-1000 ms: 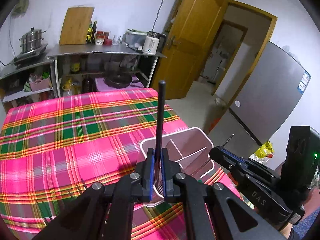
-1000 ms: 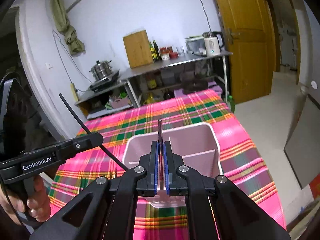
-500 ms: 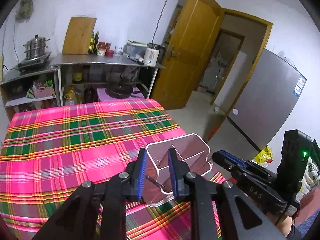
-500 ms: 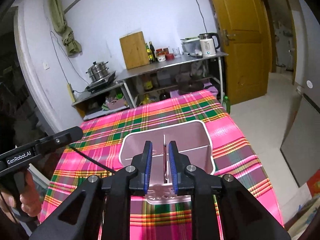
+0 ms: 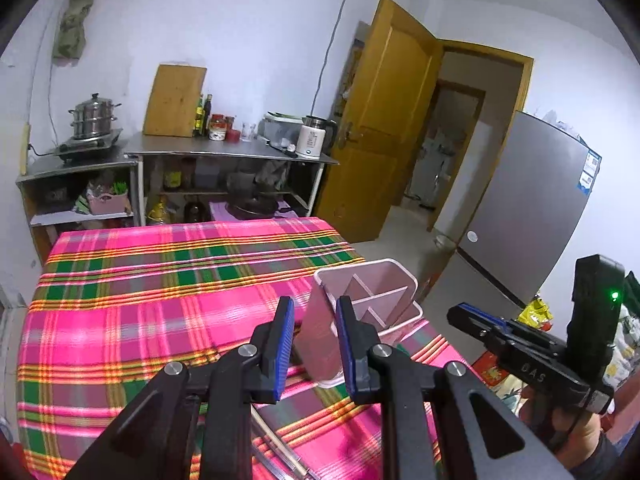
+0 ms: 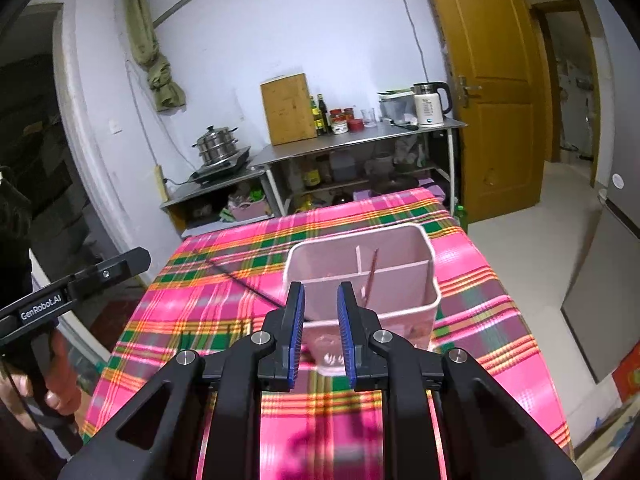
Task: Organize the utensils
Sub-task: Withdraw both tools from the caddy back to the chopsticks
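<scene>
A pink divided utensil holder (image 5: 362, 300) (image 6: 362, 280) stands on the plaid tablecloth (image 5: 160, 308) near the table's right edge. A reddish stick (image 6: 371, 276) leans inside its middle compartment. My left gripper (image 5: 312, 340) is open and empty, just short of the holder's left wall; in the right wrist view it (image 6: 138, 258) sits at the far left. My right gripper (image 6: 320, 328) is open and empty in front of the holder, and shows as well in the left wrist view (image 5: 464, 314). A thin black stick (image 6: 240, 284) slants over the cloth toward the holder, its lower end hidden behind my finger.
Several loose chopsticks (image 5: 280, 454) lie on the cloth beneath my left gripper. Beyond the table stand a steel shelf (image 5: 228, 154) with a kettle (image 5: 312, 142), a cutting board and a steamer pot. A yellow door (image 5: 384, 120) and a grey fridge (image 5: 528, 208) are to the right.
Both grippers were shut on upright sticks over the holder; they have opened, let the sticks go and drawn back from the holder.
</scene>
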The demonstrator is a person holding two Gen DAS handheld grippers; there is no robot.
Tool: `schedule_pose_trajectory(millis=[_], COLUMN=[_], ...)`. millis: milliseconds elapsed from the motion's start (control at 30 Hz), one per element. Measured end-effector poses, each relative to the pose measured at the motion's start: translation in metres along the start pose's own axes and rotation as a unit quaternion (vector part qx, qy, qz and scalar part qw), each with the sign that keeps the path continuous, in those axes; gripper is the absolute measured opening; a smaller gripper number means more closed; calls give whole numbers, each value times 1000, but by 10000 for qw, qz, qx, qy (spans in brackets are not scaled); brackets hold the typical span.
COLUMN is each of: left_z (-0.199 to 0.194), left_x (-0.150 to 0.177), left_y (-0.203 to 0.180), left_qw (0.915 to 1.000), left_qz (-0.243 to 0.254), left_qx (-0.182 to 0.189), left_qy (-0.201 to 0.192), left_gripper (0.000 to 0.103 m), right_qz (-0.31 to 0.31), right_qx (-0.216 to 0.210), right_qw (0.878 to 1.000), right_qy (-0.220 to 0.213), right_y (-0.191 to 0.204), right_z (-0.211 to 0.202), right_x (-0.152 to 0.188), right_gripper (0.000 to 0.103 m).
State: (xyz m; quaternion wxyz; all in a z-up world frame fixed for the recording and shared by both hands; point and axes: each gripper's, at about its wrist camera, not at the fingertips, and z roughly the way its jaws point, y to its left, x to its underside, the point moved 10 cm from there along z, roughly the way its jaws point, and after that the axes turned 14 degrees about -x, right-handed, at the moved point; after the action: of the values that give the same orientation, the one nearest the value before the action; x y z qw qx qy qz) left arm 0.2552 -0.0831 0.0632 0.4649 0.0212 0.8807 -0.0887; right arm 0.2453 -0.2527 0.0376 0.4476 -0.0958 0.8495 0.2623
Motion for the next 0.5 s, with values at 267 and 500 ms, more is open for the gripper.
schedule_pose_trajectory(millis=[267,500], left_z=[-19,-24], left_x=[53,102], left_y=[26,56], left_qw=[9996,9975], left_qz=[-117,-310], left_qx=[-185,-411], left_qy=[160,489], left_gripper=[21,21], right_qz=[-255,-409], right_qx=[-262,-422], right_qw=[9991,9965], right_qy=[220,590], right_y=[38,59], right_z=[-5,5], right_x=[37,72], right_gripper=[17,17])
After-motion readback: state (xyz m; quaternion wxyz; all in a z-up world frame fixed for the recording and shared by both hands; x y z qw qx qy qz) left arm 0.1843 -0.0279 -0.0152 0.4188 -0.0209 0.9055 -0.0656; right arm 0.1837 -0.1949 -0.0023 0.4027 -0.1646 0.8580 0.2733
